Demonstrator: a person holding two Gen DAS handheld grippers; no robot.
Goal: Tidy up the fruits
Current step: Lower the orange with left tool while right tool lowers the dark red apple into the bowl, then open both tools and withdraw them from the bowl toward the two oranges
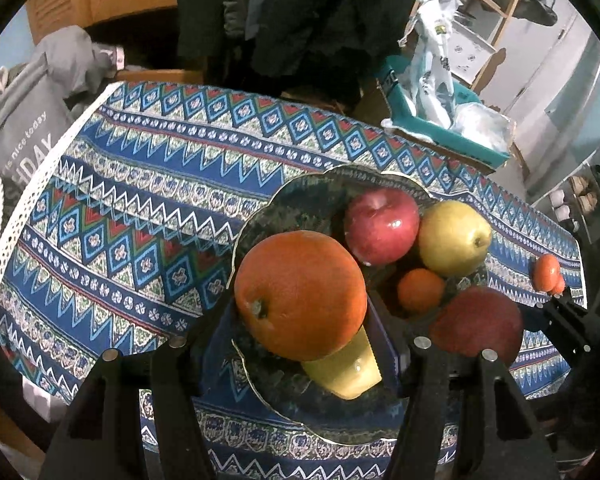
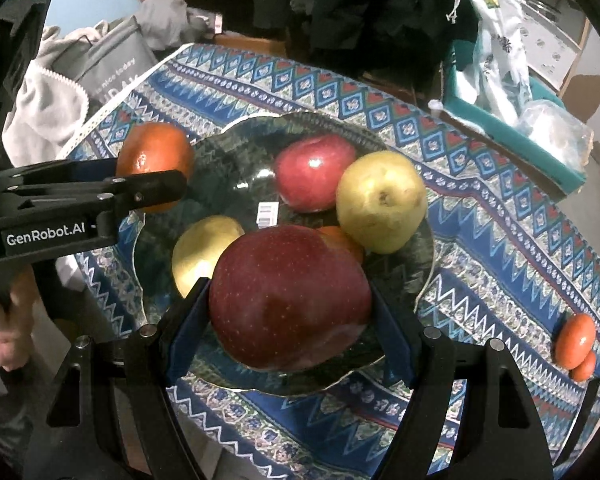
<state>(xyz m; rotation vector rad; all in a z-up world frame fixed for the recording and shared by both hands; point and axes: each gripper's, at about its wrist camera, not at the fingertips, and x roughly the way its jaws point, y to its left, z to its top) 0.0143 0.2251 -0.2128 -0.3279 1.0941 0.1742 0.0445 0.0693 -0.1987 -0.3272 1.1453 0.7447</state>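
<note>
We held the left gripper (image 1: pixel 300 344) clamped on an orange (image 1: pixel 300 292), the right gripper (image 2: pixel 290 320) on a dark red apple (image 2: pixel 290 300), both above the plate (image 2: pixel 228 148); pear (image 2: pixel 382 200) at 2 o'clock.

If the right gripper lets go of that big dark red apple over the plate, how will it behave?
The big dark red apple is round and glossy, so it would probably roll on the smooth dark green glass plate. It looks heavy, likely nudging the yellow pear. The right gripper holds only its sides.
</note>
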